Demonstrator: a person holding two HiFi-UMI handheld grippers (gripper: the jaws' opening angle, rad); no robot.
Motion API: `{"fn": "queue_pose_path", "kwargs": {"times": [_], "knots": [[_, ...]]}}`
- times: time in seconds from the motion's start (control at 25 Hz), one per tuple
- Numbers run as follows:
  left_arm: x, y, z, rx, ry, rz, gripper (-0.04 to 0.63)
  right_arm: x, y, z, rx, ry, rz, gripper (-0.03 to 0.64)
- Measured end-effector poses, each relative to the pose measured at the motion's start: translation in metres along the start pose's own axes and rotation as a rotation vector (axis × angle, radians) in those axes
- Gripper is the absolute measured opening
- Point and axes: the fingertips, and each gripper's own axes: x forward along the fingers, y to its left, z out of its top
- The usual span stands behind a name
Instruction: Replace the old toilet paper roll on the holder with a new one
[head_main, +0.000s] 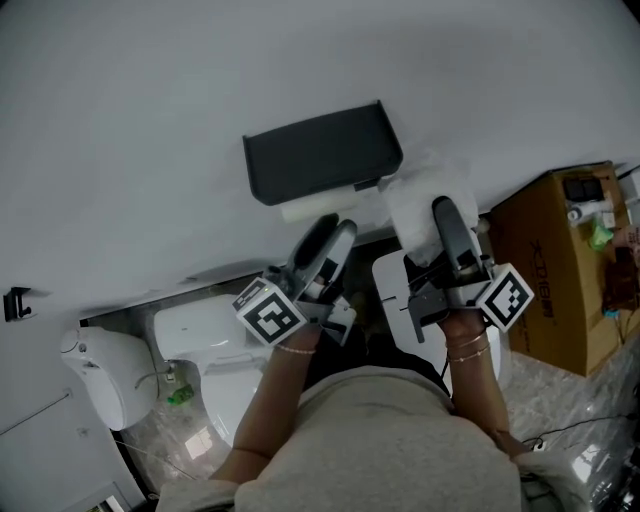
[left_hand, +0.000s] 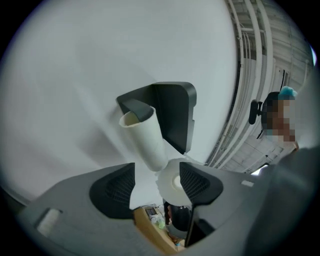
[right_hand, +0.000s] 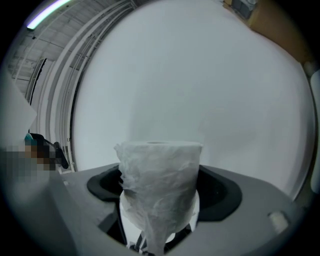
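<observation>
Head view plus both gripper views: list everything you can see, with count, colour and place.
holder: one, dark grey, on the wall
empty tube: one, white, on the holder
toilet paper roll: one, white, right of the holder, between the right jaws
cardboard box: one, brown, on the floor at right
hook: one, black, on the wall at far left
left gripper: one, grey, jaws open just below the tube's end
right gripper: one, grey, jaws closed on the roll
forearms: two, at the bottom of the head view
</observation>
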Motion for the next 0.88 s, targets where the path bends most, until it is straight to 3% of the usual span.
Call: {"fn": "queue_pose_path", "kwargs": {"times": [0.16,0.36,0.44,0.6,0.72,0.88], "knots": [[0.003,0.015,0.011,0.004,-0.064,0.052,0.311,0.003,-0.01,0.003,0.016,-0.014,-0.021,0.43],[0.0,0.021,0.028,-0.033,-0.151,0.066,0.319,0.002,-0.014,0.004,0.019,-0.025,-0.035,0.43],[0.001,0.02,0.031,-0.058,-0.173,0.043,0.319,0.001,-0.016,0.005,0.025,-0.037,-0.04,0.43],[-0.006,0.027,0.026,-0.203,-0.231,-0.097,0.318,0.0,-0.015,0.007,0.019,-0.056,-0.042,0.43],[-0.01,0.037,0.022,-0.225,-0.226,-0.104,0.316,0.0,-0.012,0.01,0.009,-0.073,-0.037,0.43],[0.002,0.021,0.028,-0.193,-0.194,-0.065,0.305,-0.001,-0.012,0.011,0.0,-0.078,-0.037,0.43]]}}
